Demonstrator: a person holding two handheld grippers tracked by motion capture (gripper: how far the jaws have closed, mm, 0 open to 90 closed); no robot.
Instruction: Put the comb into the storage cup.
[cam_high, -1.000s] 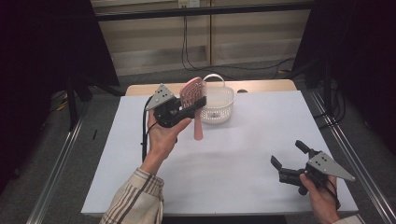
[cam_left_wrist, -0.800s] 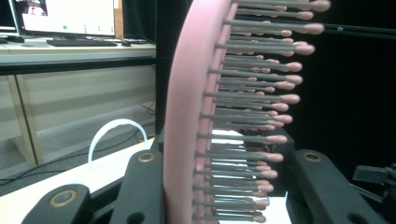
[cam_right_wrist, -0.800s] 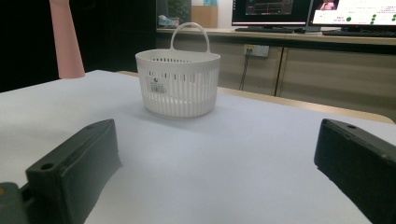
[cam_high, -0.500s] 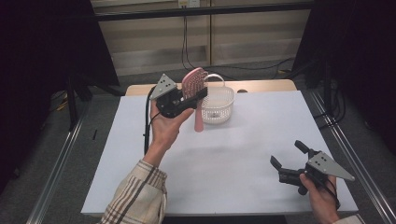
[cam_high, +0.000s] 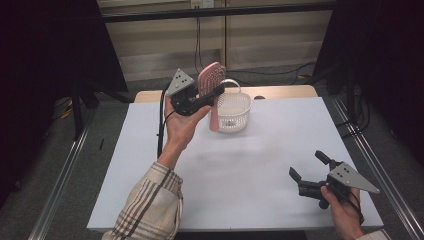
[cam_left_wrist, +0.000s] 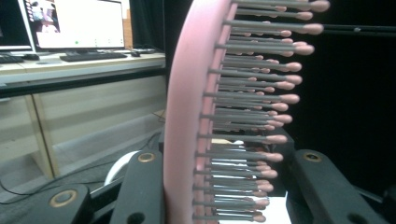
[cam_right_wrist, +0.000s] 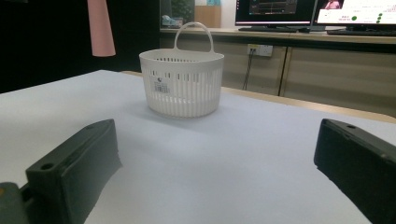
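Note:
A pink hairbrush (cam_high: 211, 85) with grey, pink-tipped bristles hangs in the air, handle pointing down, beside the white slatted basket (cam_high: 233, 111). My left gripper (cam_high: 205, 95) is shut on the brush head and held high above the table's far left part. Up close, the pink brush (cam_left_wrist: 187, 116) stands between the two black jaws with its bristles pointing right. My right gripper (cam_high: 309, 166) rests near the table's front right corner, jaws wide apart and nothing between them. From there I see the basket (cam_right_wrist: 182, 84) with its looped handle, and the brush handle (cam_right_wrist: 100, 28) hanging at upper left.
The white table top (cam_high: 240, 175) spans the middle, with a wooden strip at its far edge. Metal rails run along both sides. Desks with monitors (cam_left_wrist: 74, 23) stand beyond the table.
My left hand has lifted the brush higher and carried it slightly right, toward the basket. The right gripper has stayed put.

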